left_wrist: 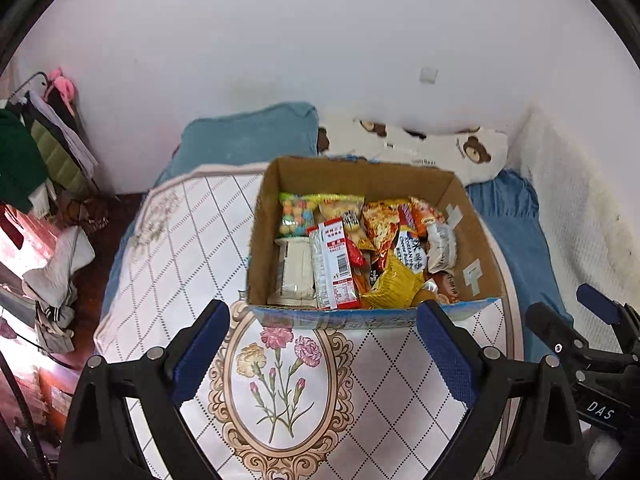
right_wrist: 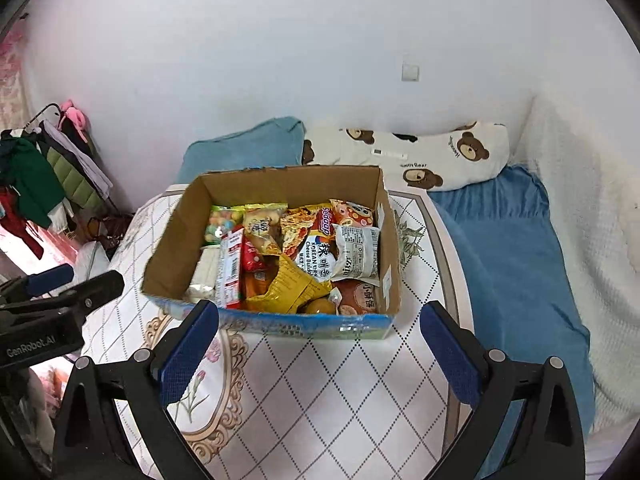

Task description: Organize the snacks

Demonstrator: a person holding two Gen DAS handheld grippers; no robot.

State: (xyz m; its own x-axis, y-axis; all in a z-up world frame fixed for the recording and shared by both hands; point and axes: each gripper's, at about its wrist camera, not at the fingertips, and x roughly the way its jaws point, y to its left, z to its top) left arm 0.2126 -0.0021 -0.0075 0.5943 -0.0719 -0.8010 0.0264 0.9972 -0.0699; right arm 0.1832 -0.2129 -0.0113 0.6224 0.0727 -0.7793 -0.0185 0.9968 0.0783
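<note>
A cardboard box point(left_wrist: 472, 236) point(right_wrist: 176, 240) stands on a white quilted mat with a flower pattern point(left_wrist: 280, 364) point(right_wrist: 320, 384). It holds several snack packets: a red and white packet point(left_wrist: 334, 268) point(right_wrist: 229, 268), a yellow packet point(left_wrist: 394, 286) point(right_wrist: 286, 288), a white packet point(left_wrist: 294, 272), a candy bag point(left_wrist: 295, 216) point(right_wrist: 222, 222). My left gripper point(left_wrist: 326, 340) is open and empty, just in front of the box. My right gripper point(right_wrist: 320, 340) is open and empty, also in front of the box. Each gripper shows at the edge of the other's view.
The mat lies on a bed with a blue sheet point(right_wrist: 508, 256). A teal pillow point(left_wrist: 248, 136) and a bear-print pillow point(right_wrist: 440, 156) lie behind the box by the white wall. A clothes rack point(left_wrist: 36, 152) stands at the left, beyond the bed's edge.
</note>
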